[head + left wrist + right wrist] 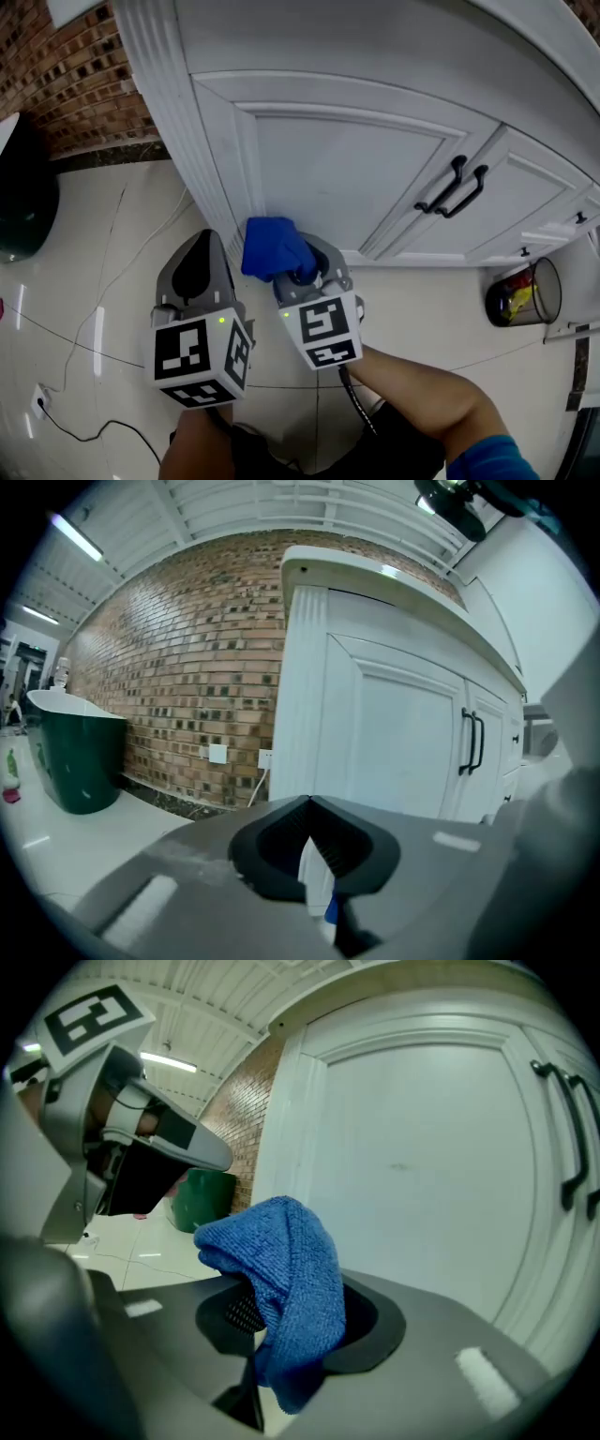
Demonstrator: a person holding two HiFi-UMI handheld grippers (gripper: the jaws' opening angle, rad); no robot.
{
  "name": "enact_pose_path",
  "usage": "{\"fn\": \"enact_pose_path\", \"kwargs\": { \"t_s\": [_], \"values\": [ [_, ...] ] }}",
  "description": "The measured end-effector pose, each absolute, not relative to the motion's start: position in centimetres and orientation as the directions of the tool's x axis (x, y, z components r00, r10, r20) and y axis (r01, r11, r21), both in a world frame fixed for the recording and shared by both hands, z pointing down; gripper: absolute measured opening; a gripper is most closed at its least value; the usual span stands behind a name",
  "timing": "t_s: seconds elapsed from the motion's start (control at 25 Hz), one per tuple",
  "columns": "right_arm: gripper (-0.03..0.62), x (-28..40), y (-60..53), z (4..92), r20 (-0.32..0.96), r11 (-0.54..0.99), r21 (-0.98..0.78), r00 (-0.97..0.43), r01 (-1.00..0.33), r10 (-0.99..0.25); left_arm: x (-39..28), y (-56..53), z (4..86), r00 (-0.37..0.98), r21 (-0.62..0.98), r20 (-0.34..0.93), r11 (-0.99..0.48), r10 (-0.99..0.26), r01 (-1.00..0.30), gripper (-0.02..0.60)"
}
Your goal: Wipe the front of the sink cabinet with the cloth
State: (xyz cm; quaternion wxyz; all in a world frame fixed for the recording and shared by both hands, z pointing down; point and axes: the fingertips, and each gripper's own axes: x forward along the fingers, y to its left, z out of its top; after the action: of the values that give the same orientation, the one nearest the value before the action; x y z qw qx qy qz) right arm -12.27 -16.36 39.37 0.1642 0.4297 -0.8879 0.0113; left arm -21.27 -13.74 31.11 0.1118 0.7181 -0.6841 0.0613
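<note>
Right gripper (302, 272), in the head view, has its jaws clamped on a bunched blue microfibre cloth (272, 246), held near the foot of the white panelled cabinet door (347, 169) at its 12 o'clock. Left gripper (199, 272) hangs at its 9 o'clock; the left gripper view shows those jaws pressed together, empty. In the right gripper view only a narrow fold is pinched, the bulk flopping toward 11 o'clock: hard rubbing could drag it free, or bare jaw tips might scrape the paint.
</note>
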Motion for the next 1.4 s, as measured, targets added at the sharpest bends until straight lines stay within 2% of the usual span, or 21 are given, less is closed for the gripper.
{"fn": "enact_pose_path", "kwargs": {
  "t_s": [0.68, 1.04, 1.4],
  "values": [
    [0.146, 11.6, -16.1, 39.9, 0.384, 0.349, 0.157, -0.269, -0.924, -0.883, 0.9, -16.4, 33.9, 0.363, 0.074, 0.247, -0.356, -0.899, -0.932, 0.006],
    [0.146, 25.7, -17.2, 39.8, 0.362, 0.081, 0.130, -0.029, -0.988, -0.932, 12.5, -15.8, 36.5, 0.525, 0.056, 0.247, -0.529, -0.815, -0.847, 0.006],
    [0.146, 36.1, -16.8, 41.7, 0.396, -0.128, 0.123, 0.167, -0.984, -0.903, 19.5, -14.7, 40.7, 0.635, 0.096, 0.299, -0.640, -0.712, -0.763, 0.006]
  ]
}}
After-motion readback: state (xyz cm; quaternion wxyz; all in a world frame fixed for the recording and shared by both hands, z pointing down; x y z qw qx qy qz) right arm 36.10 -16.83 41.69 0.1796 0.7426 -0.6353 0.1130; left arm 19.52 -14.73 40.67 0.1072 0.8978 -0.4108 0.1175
